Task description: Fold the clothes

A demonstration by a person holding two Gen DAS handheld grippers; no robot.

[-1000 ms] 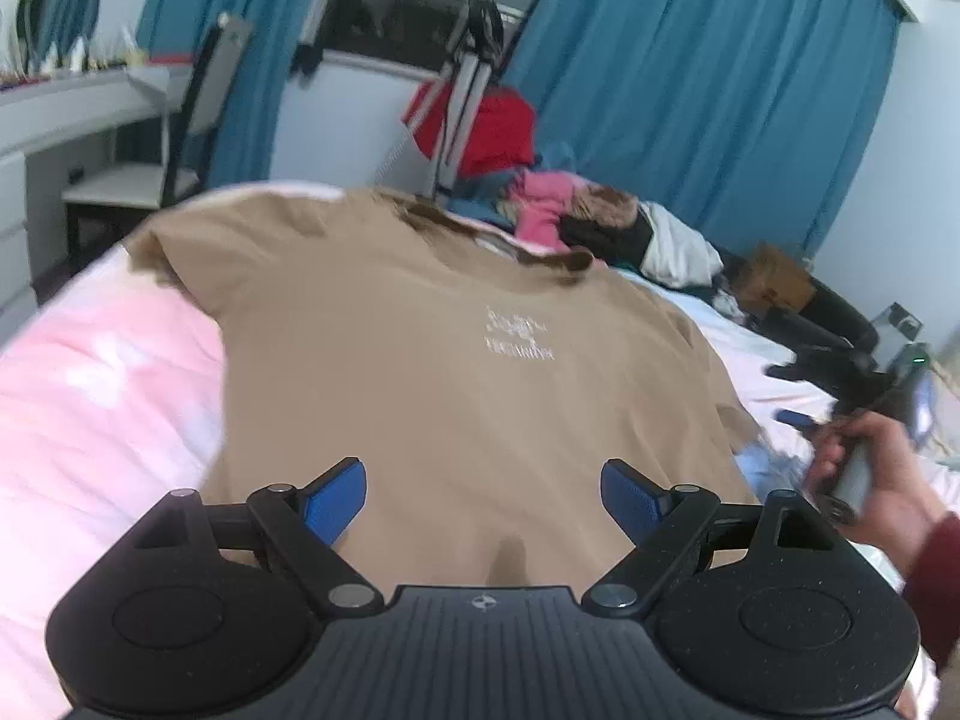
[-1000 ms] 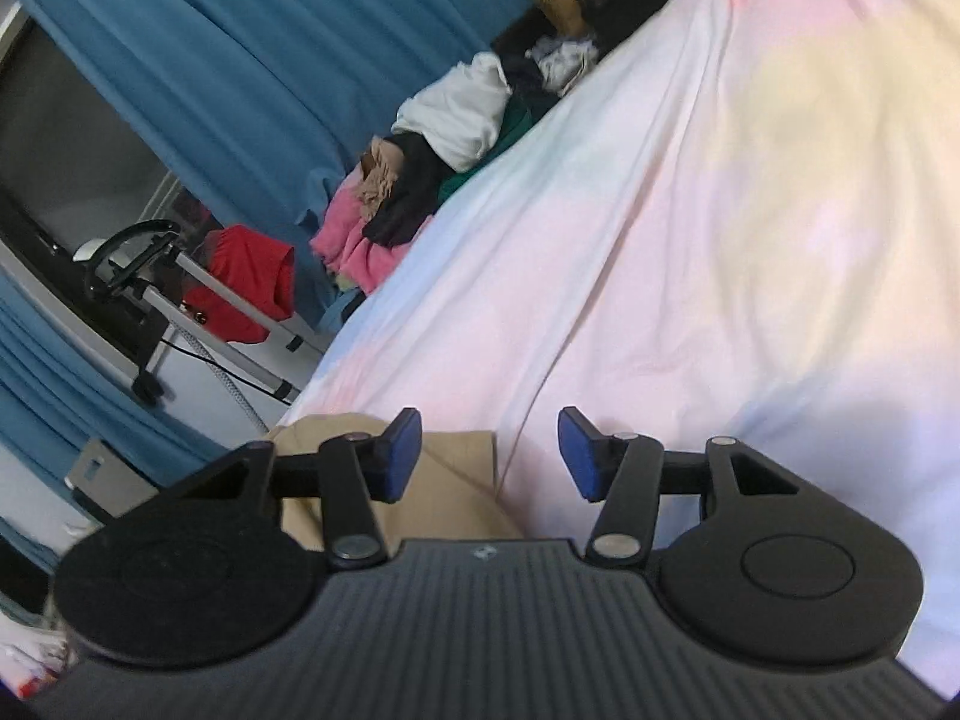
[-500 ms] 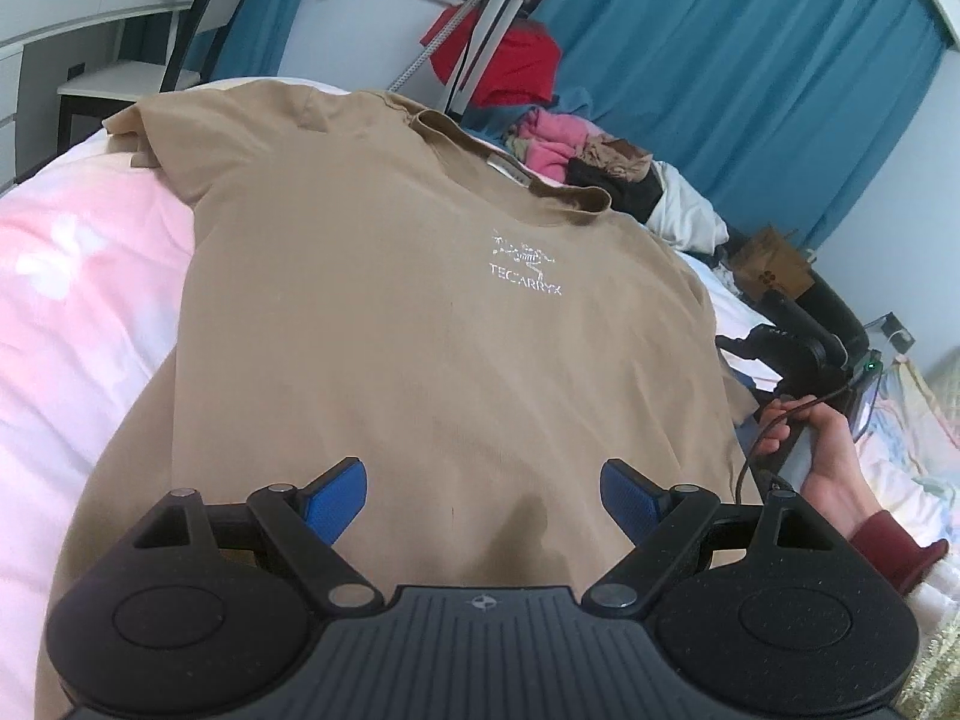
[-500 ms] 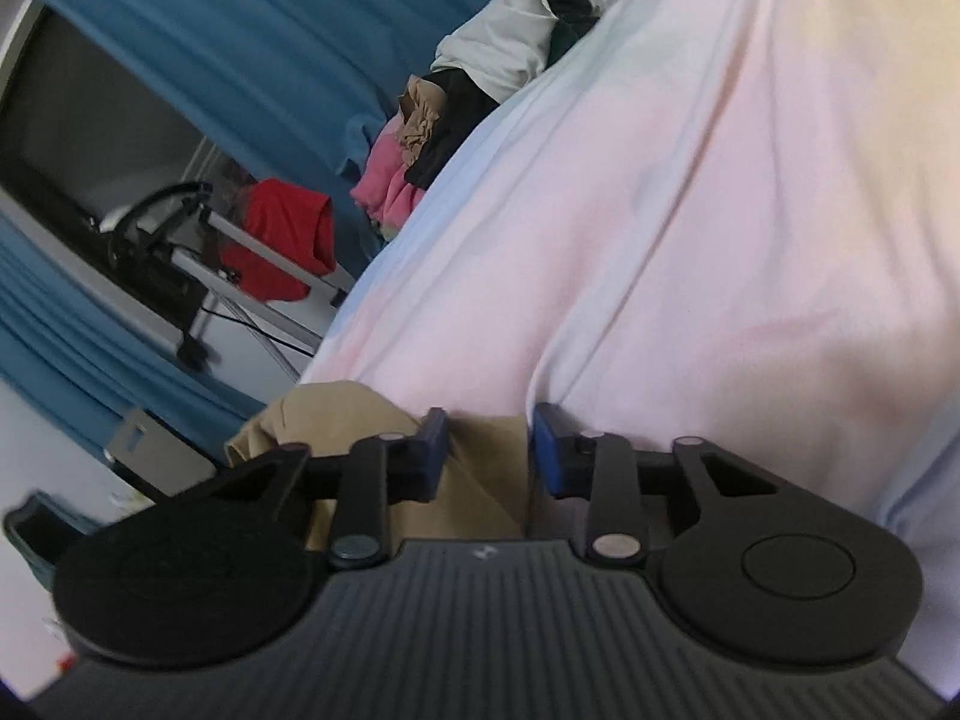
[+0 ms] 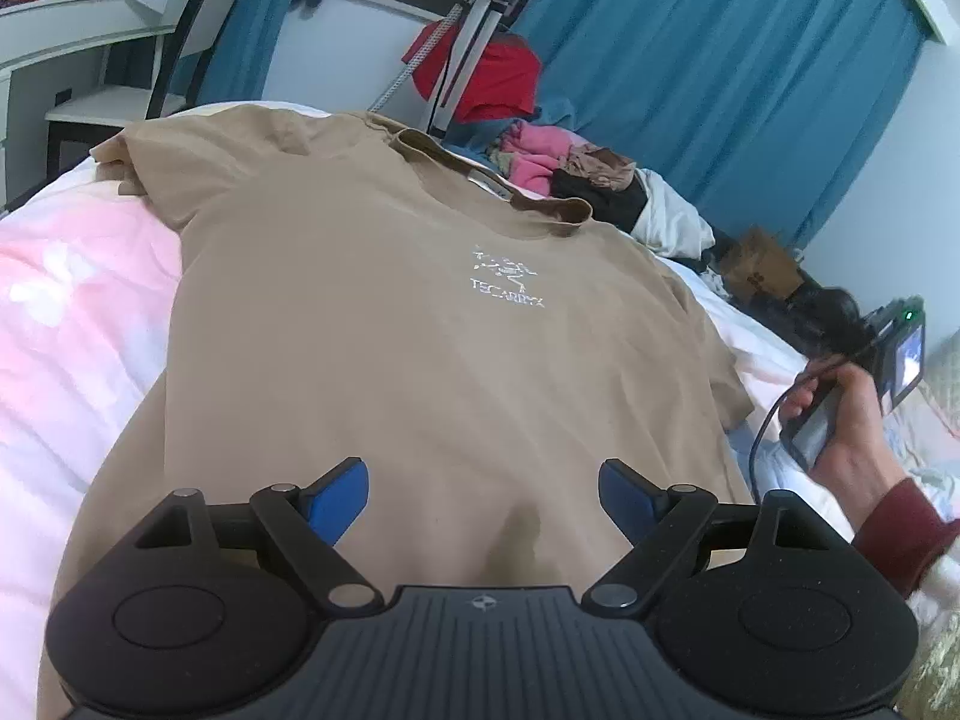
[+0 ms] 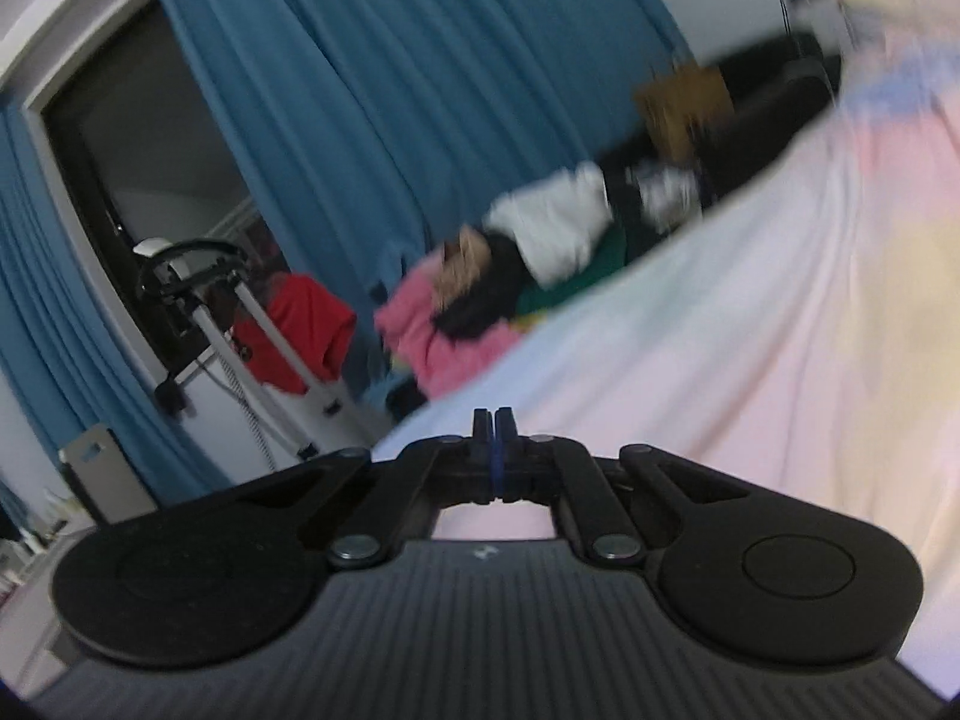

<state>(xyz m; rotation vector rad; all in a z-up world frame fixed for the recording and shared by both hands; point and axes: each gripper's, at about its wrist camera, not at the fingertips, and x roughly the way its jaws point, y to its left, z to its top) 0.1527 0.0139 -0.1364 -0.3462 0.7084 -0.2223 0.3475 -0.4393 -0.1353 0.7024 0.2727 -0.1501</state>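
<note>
A tan T-shirt [image 5: 420, 330] with a white chest logo lies flat, front up, on the pink and white bedsheet [image 5: 72, 312], collar at the far end. My left gripper [image 5: 483, 492] hovers open above the shirt's lower part, its blue pads wide apart and nothing between them. At the shirt's right sleeve [image 5: 729, 396] a hand [image 5: 852, 420] in a dark red cuff holds the other tool. My right gripper [image 6: 495, 429] is shut, fingertips pressed together, with no cloth showing between them. Its blurred view shows only the bedsheet [image 6: 750, 330], not the shirt.
A heap of pink, black and white clothes [image 5: 570, 168] lies past the collar at the bed's far edge. Behind it stand a tripod [image 5: 474, 42] with a red garment, blue curtains and a cardboard box [image 5: 762, 270]. A chair [image 5: 120, 102] and desk are at the far left.
My right gripper went from partly open around the tan sleeve to fully shut, and its view swung away so the sleeve is out of sight. My left gripper stayed open over the shirt.
</note>
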